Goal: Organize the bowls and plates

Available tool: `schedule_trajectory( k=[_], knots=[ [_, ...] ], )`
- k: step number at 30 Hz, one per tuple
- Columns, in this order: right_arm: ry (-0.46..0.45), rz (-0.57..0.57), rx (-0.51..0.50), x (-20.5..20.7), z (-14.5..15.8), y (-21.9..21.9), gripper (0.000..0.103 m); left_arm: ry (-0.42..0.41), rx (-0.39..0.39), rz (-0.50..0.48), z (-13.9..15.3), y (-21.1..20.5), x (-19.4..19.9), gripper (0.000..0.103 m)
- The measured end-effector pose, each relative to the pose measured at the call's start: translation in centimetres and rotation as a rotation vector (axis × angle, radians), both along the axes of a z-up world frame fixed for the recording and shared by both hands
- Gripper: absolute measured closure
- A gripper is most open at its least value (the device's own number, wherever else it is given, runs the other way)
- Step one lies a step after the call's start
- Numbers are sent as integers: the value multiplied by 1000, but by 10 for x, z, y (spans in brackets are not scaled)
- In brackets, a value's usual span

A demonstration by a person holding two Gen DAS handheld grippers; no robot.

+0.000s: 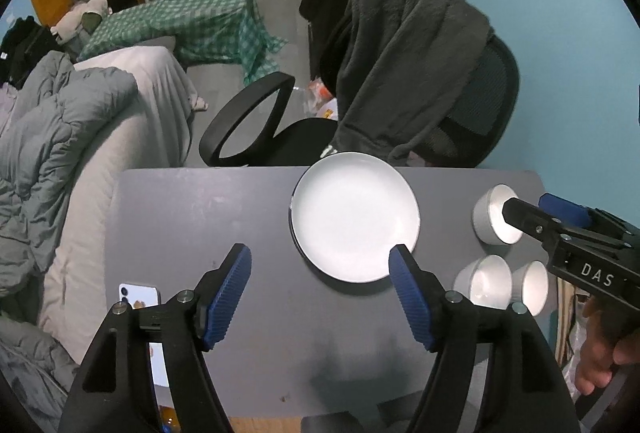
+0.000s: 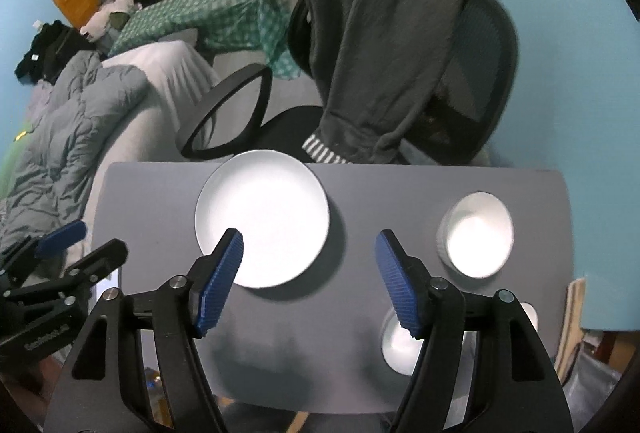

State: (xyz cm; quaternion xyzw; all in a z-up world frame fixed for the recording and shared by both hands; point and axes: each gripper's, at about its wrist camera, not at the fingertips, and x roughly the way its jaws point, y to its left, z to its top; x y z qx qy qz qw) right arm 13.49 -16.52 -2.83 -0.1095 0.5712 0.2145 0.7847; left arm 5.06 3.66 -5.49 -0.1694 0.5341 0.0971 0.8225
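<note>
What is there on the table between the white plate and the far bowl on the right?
Nothing: in the right wrist view, only bare grey table separates the plate from the far bowl.

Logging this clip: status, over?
Left gripper and right gripper open, empty. Plate and three bowls on table. Nothing blocking.

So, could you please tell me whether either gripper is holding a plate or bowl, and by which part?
Nothing is held. The left gripper and the right gripper are both open above the table, fingers empty; the plate lies untouched.
</note>
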Motion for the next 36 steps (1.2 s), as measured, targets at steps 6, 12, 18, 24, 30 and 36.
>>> schedule_trajectory(
  k=[6,12,18,24,30,36],
  knots=[
    [-55,-29,4,-21,24,-14,35,-55,37,-18,27,-12,-17,23],
    [-111,-75,-6,-43,47,-33,35,-97,-30,-52,44,-23,-28,22],
    [-127,-119,11,-55,58,-48,35,-112,-38,-77,52,-36,-35,22],
    [-113,-158,27,-62,55,-61,34,-112,-69,-127,51,-46,-36,22],
    [-107,-208,29,-66,55,-75,34,-115,-68,-187,53,-59,-29,22],
    [-113,-267,20,-66,58,-95,34,-123,-56,-252,57,-76,-14,22]
  ],
)
